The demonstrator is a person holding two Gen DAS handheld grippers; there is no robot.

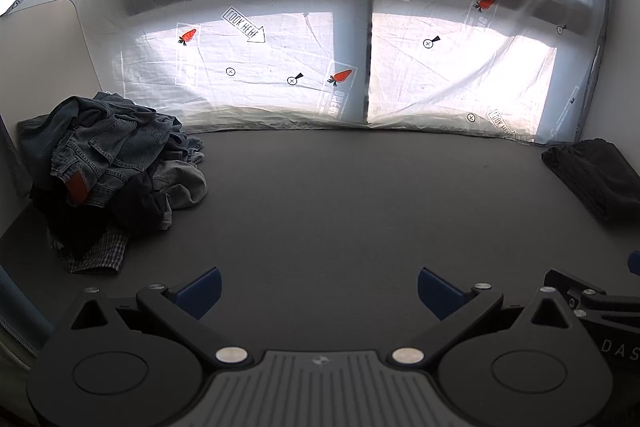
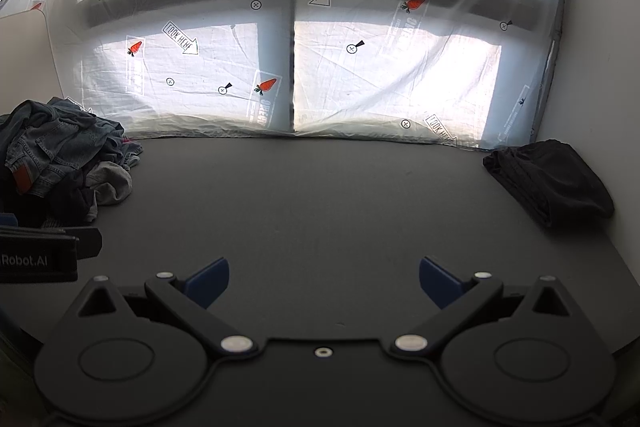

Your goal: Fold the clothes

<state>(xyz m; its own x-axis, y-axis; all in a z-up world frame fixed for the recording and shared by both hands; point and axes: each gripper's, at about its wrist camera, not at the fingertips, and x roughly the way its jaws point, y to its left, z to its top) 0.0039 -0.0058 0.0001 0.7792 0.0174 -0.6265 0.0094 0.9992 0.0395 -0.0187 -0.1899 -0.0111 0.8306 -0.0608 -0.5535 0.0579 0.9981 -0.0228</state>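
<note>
Clothes pile (image 1: 112,175) lies far left of both jaws.

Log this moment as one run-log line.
left gripper: open, empty | right gripper: open, empty | unfolded clothes pile: far left of table | folded black garment: far right | phase: between garments

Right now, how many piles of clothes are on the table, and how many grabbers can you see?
Messy piles of clothes: 1
Folded black garment: 1
Open grippers, the left gripper and the right gripper: 2
Total: 4 things over the dark table
</note>
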